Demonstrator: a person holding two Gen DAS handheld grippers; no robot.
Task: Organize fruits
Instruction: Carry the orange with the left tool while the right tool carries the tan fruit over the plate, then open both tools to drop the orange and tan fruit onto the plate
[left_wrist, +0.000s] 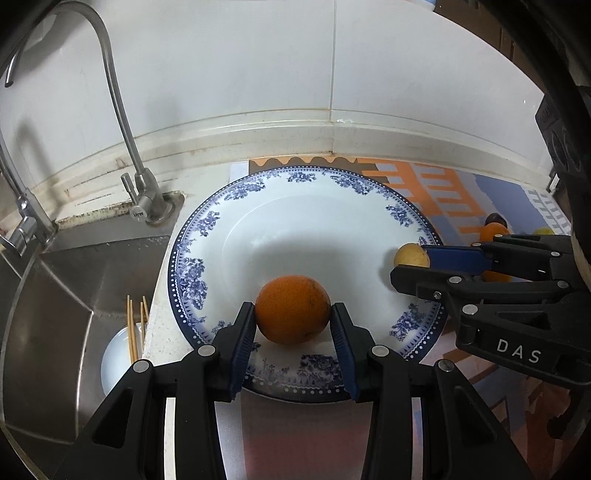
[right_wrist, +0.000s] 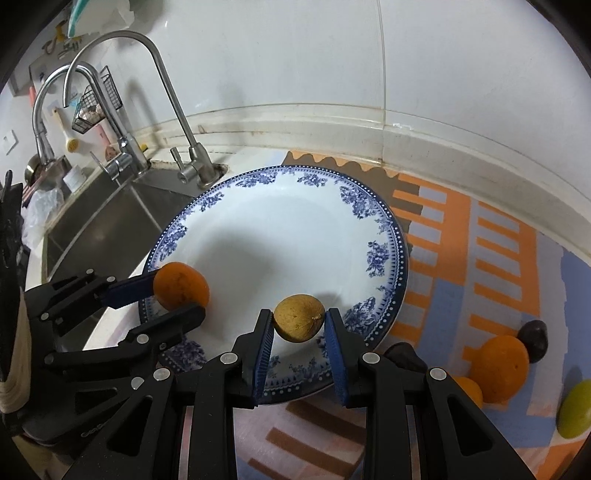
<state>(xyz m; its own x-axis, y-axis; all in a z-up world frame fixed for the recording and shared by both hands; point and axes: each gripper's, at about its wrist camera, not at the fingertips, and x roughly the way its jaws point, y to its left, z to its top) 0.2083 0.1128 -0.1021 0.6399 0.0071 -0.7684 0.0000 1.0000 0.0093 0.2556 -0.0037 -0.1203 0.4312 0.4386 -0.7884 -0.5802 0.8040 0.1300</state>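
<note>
A blue-and-white floral plate (left_wrist: 207, 221) (right_wrist: 384, 236) sits on the counter beside the sink. My left gripper (left_wrist: 293, 314) is shut on an orange (left_wrist: 292, 308) (right_wrist: 181, 285) and holds it over the plate's near-left part. My right gripper (right_wrist: 299, 319) is shut on a small yellow-brown fruit (right_wrist: 300, 316) (left_wrist: 410, 254) and holds it over the plate's right rim. It is also seen in the left wrist view (left_wrist: 410, 266); the left gripper is also seen in the right wrist view (right_wrist: 177, 299).
A patterned mat (right_wrist: 480, 236) right of the plate carries an orange (right_wrist: 500, 369), a smaller orange (right_wrist: 471, 389), a dark fruit (right_wrist: 533, 339) and a green fruit (right_wrist: 576, 410). The steel sink (left_wrist: 66, 295) with taps (left_wrist: 144, 199) lies left, holding a bowl with chopsticks (left_wrist: 133, 332).
</note>
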